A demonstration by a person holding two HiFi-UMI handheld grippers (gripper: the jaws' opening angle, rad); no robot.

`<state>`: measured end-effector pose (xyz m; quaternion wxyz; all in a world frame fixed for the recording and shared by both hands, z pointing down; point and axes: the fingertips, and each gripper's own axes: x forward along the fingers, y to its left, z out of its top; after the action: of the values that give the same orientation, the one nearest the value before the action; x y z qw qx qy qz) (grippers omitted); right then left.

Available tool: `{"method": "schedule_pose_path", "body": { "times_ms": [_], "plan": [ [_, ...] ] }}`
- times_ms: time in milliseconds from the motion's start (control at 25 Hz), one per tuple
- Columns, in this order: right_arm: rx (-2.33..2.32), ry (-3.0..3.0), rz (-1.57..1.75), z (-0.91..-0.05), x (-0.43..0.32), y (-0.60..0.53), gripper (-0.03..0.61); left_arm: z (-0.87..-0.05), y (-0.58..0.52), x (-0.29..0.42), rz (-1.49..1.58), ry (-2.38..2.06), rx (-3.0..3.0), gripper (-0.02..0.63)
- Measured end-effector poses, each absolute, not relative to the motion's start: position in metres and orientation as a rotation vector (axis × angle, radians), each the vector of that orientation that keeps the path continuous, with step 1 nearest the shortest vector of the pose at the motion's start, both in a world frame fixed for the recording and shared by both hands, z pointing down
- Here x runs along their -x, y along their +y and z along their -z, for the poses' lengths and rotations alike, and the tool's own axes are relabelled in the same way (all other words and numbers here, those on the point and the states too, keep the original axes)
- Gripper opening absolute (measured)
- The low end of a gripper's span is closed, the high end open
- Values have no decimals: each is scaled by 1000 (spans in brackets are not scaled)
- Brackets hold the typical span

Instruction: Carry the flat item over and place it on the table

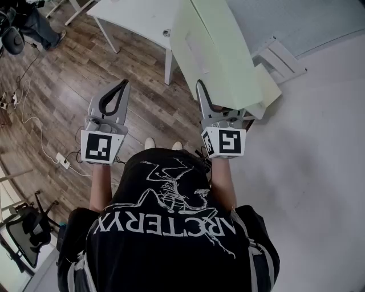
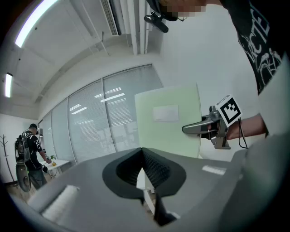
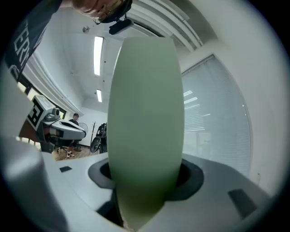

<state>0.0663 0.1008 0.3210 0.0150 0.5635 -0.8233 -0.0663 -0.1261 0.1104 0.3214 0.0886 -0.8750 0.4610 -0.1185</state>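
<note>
The flat item is a pale green board (image 1: 219,54) with a small white label. It stands on edge in my right gripper (image 1: 203,94), whose jaws are shut on its lower end. In the right gripper view the board (image 3: 147,113) rises straight up out of the jaws and hides the fingertips. The left gripper view shows its broad face (image 2: 167,122) with the right gripper (image 2: 199,128) clamped on its edge. My left gripper (image 1: 121,86) is held level beside it, apart from the board. Its fingertips meet with nothing between them (image 2: 142,154).
A white table (image 1: 137,17) stands ahead on the wood floor (image 1: 68,74). A white frame (image 1: 280,57) lies to the right on pale flooring. Cables and a power strip (image 1: 61,159) trail on the left. An office chair (image 1: 25,234) is lower left. A person (image 2: 27,154) stands far off.
</note>
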Motion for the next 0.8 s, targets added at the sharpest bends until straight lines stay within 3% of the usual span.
{"method": "schedule_pose_path", "body": {
  "times_ms": [800],
  "plan": [
    [-1778, -2561, 197, -317, -72, 103, 258, -321, 112, 122, 348, 1368, 2615, -8]
  ]
}}
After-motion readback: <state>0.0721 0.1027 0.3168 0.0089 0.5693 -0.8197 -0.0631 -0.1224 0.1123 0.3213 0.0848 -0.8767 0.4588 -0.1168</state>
